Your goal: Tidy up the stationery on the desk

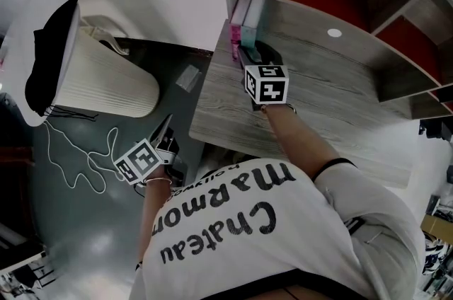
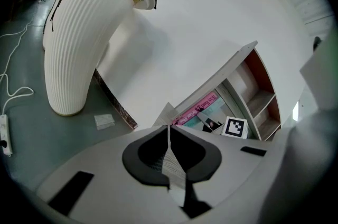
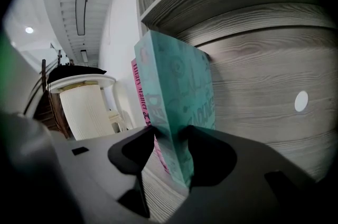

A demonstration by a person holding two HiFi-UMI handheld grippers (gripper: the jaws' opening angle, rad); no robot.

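Right gripper view: teal book [image 3: 182, 112] stands between the jaws of the right gripper [image 3: 171, 136]. Both pads look to be against its covers, so it is pinched low down near the spine, and the grip looks light. Pink book [image 3: 138, 91] is just beside it on the left, cover to cover; can't tell if they fully touch.

Head view: both books sit at the back left corner of the surface [image 1: 318, 100], under the shelf unit [image 1: 368, 15] and against its side panel. The rest of the surface to the right is bare.

Left gripper [image 1: 166, 143] hangs off the front edge over the floor with its jaws pressed together, nothing between them. White ribbed stand [image 1: 106, 79] on the floor beyond it, not involved.

Risks (judgement):
- Nothing props the teal book on its right side. Released before it leans on the pink book, it could tip right and fall flat.
- If one pad drags on a cover as the gripper backs out, the book slides forward or twists, and may pull the pink one over too.

Orientation: teal book on its bottom edge, long axis roughly vertical, spine facing out toward the person, covers parallel to the pink book. Any slight lean can't be separated from lens distortion.
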